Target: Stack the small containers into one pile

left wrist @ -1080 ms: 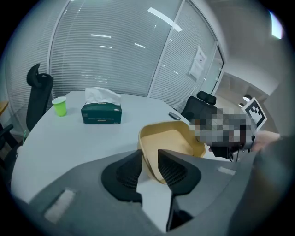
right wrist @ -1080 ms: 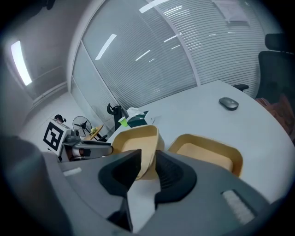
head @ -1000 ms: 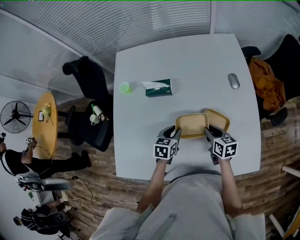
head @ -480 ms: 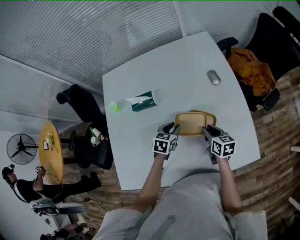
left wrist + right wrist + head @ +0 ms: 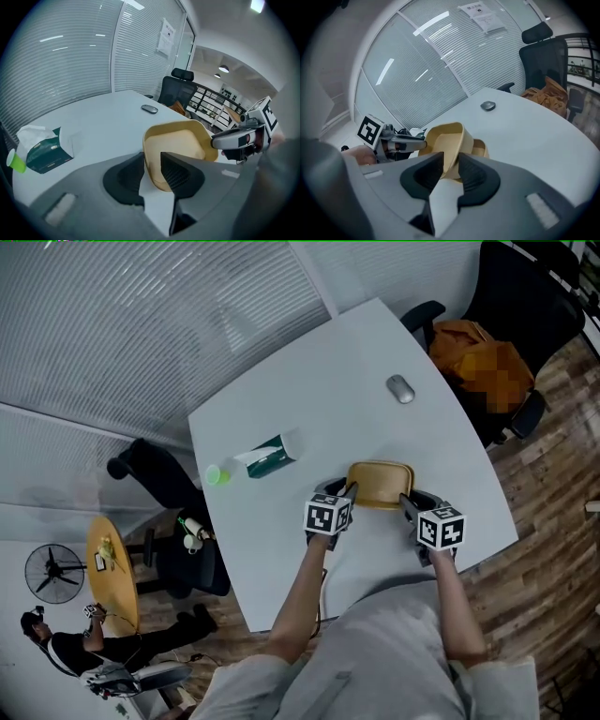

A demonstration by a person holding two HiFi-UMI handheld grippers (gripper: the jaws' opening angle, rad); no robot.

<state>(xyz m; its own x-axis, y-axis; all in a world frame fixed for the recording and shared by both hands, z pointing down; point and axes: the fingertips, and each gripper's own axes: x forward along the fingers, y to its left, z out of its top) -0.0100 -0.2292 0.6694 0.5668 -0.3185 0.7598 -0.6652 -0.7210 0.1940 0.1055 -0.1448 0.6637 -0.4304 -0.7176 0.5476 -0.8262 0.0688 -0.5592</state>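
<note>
The left hand-held gripper (image 5: 347,495) and right hand-held gripper (image 5: 409,504) each clamp an opposite rim of the tan container (image 5: 380,482), which sits between them. Hold it level, centre it over the second container (image 5: 480,148) just beyond the right jaws, and lower both sides evenly.

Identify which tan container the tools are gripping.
The front container, its rim pinched by left tool and right tool; the second container peeks out behind, ungripped.

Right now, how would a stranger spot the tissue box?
Look at the big white table, toward its left edge in the head view. The tissue box lies there beside a small green cup; it is the only dark green box, with white tissue poking out.
</note>
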